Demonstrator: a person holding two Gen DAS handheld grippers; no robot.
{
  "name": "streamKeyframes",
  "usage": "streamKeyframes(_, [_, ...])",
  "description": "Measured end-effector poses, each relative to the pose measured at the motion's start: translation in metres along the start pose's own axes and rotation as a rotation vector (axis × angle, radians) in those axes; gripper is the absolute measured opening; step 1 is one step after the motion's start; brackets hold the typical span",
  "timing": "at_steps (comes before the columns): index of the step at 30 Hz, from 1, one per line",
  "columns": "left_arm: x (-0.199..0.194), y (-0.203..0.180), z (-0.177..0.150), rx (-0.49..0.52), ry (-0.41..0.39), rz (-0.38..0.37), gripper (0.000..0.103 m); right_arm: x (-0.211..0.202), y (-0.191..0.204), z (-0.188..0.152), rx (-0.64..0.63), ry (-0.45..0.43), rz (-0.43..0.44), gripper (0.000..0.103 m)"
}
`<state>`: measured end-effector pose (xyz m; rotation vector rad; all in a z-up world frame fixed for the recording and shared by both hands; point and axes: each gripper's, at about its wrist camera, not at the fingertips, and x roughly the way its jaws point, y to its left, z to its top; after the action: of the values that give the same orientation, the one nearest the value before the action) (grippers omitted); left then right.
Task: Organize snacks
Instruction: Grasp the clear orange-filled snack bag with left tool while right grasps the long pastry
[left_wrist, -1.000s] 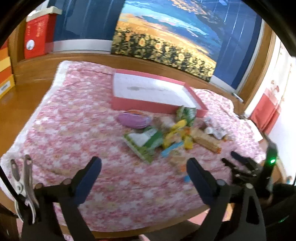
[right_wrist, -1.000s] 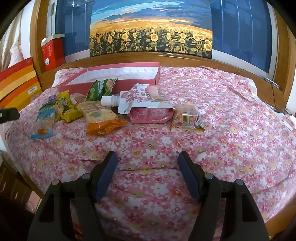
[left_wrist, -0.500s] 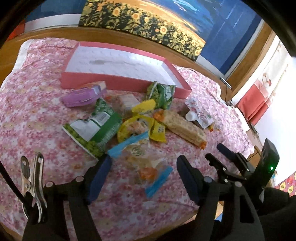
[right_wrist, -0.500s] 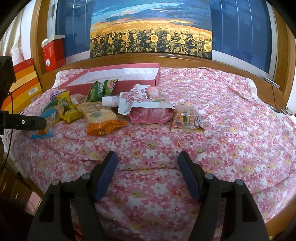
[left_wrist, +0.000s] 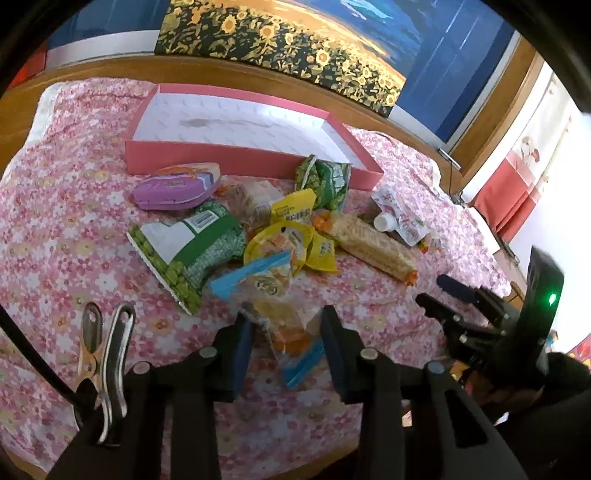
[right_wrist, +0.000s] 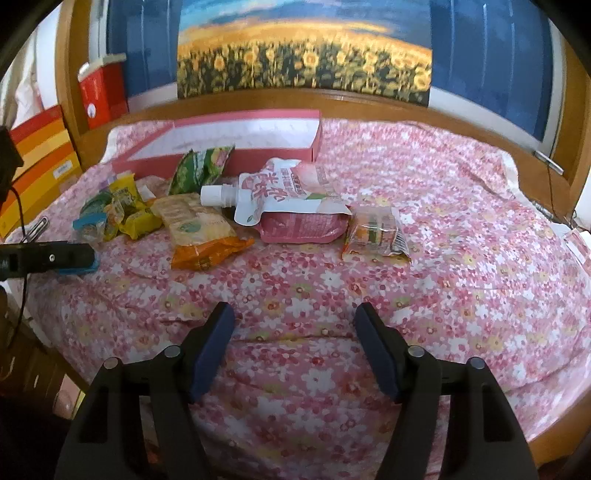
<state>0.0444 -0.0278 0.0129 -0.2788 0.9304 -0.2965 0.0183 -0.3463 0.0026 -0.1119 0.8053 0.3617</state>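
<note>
**A:** Where is the left gripper?

**B:** Low over the near edge of the snack pile on the floral cloth. Its jaws stand apart on either side of a clear packet with blue ends. Whether the pads already touch the wrapper I cannot tell; the view is too warped there.

**A:** And the right gripper?

**B:** Jaws spread wide, nothing between them, hovering above bare cloth, well apart from the snacks.

**A:** Where are the rest?

**B:** Heaped just in front of the pink tray: a purple pack, a green pea bag, yellow packets, a cracker sleeve and a spouted pouch. A small clear packet lies just beside the pouch.
</note>
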Motion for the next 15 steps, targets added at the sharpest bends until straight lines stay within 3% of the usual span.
streamKeyframes(1, [-0.002,-0.001,0.000,0.006,-0.007,0.002,0.036,-0.003,0.000,0.003,-0.001,-0.002,0.010,0.032])
streamKeyframes(2, [-0.003,-0.002,0.000,0.010,-0.012,0.007,0.036,-0.009,0.000,0.008,0.001,-0.017,0.045,0.010])
streamKeyframes(6, [-0.008,0.003,0.002,-0.030,-0.020,-0.002,0.036,-0.029,0.017,0.030,-0.095,-0.071,0.149,0.009])
streamKeyframes(11, [-0.018,0.002,0.011,-0.044,-0.056,-0.012,0.036,-0.008,0.042,0.065,-0.245,0.035,0.266,0.009])
streamKeyframes(15, [-0.031,0.000,0.022,-0.052,-0.062,0.037,0.036,0.017,0.056,0.076,-0.391,0.139,0.306,0.009])
